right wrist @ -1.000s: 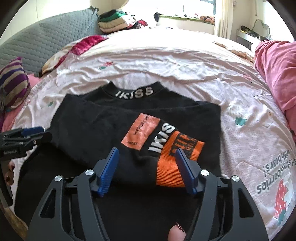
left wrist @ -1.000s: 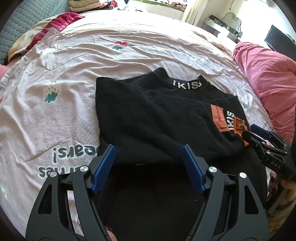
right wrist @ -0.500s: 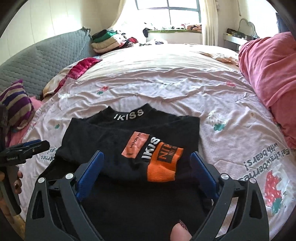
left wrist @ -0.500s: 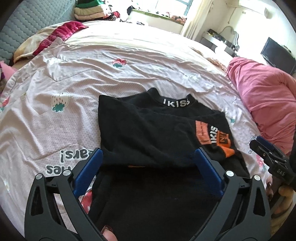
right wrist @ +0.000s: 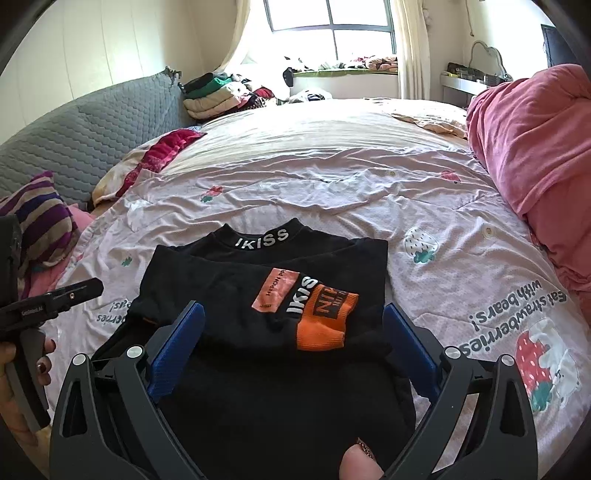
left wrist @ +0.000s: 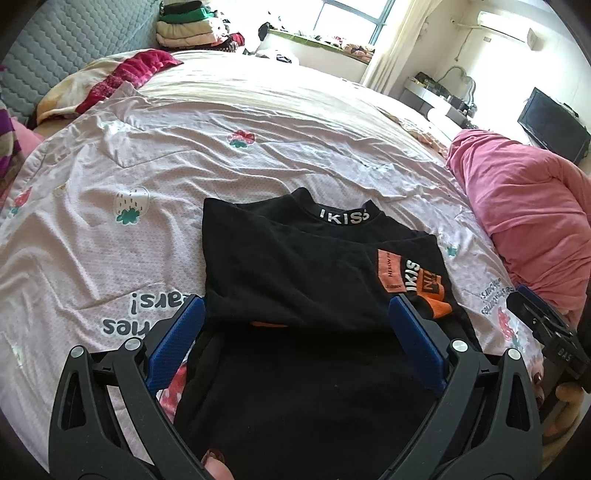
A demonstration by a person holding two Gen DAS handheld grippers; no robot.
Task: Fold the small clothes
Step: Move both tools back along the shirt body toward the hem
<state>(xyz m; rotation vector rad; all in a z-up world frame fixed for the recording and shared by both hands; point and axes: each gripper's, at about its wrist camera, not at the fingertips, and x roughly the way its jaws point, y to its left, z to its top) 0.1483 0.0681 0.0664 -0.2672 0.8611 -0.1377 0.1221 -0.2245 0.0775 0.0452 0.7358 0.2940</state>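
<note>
Your left gripper (left wrist: 295, 328) and right gripper (right wrist: 291, 332) have just been opening; both gape wide, holding nothing. The folded black top (right wrist: 266, 295) lies near the bed's (right wrist: 332, 177) near edge, below them.

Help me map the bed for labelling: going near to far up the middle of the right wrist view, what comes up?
Open right gripper → orange ribbed cuff → white-lettered black collar → wrinkled pink strawberry-print bedsheet → bright window.

We are seeing a bed (right wrist: 332, 177) carrying a black shirt (right wrist: 229, 280), a pink quilt (right wrist: 535, 155) and, seemingly, a striped pillow (right wrist: 40, 218).
</note>
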